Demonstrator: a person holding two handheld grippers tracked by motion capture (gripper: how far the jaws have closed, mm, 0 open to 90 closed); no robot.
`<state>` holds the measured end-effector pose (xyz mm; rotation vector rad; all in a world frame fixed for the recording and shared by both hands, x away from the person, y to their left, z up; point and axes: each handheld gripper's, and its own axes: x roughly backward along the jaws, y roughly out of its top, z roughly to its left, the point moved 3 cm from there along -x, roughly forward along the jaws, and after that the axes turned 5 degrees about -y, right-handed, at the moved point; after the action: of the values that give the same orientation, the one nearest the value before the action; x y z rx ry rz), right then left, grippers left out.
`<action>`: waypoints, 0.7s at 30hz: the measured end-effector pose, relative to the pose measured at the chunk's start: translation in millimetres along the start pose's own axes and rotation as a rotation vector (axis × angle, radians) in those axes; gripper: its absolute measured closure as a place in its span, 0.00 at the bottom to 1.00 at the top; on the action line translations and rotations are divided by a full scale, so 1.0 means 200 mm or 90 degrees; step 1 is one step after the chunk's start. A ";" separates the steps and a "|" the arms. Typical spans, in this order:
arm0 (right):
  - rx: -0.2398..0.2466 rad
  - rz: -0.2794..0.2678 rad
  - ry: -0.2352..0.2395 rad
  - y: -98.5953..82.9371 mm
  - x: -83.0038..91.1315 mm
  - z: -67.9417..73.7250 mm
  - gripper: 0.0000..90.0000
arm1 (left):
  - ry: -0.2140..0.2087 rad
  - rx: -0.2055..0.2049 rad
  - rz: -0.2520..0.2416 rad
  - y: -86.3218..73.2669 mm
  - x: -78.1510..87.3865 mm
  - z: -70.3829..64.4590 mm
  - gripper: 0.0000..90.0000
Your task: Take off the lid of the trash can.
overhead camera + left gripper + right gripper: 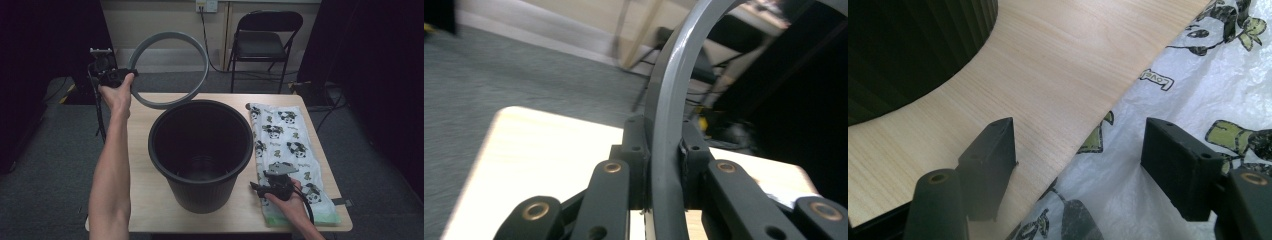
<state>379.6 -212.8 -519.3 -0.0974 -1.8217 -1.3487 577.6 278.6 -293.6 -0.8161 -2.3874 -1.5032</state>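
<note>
The left gripper (121, 76), upper left of frame, is clamped on the rigid grey bin ring (170, 69), probably light; the right gripper (1080, 150), jaws apart, hovers over the thin, probably slippery panda-print bag (287, 150) right of the black bin (200, 155); pinch its edge.

The word "Love" is printed in small letters inside a little outlined label on the white panda-print bag (1198, 100) lying on the desk (1038, 75); any letters after it are too small to make out.
</note>
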 end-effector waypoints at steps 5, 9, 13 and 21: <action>0.000 0.000 0.000 0.00 0.00 0.00 0.32 | 0.001 0.022 0.015 -0.10 -0.04 0.09 0.87; 0.000 0.000 0.000 0.00 0.00 0.00 0.32 | 0.023 0.017 0.048 -0.25 -0.09 0.18 0.87; 0.001 -0.001 0.000 0.00 0.00 0.00 0.32 | 0.034 0.025 0.075 -0.38 -0.14 0.27 0.87; 0.000 0.000 0.000 0.00 0.00 0.00 0.32 | 0.049 0.036 0.129 -0.65 -0.21 0.40 0.86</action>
<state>379.6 -212.8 -519.3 -0.0968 -1.8221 -1.3487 549.9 291.7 -448.9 -0.9376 -2.2065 -1.3570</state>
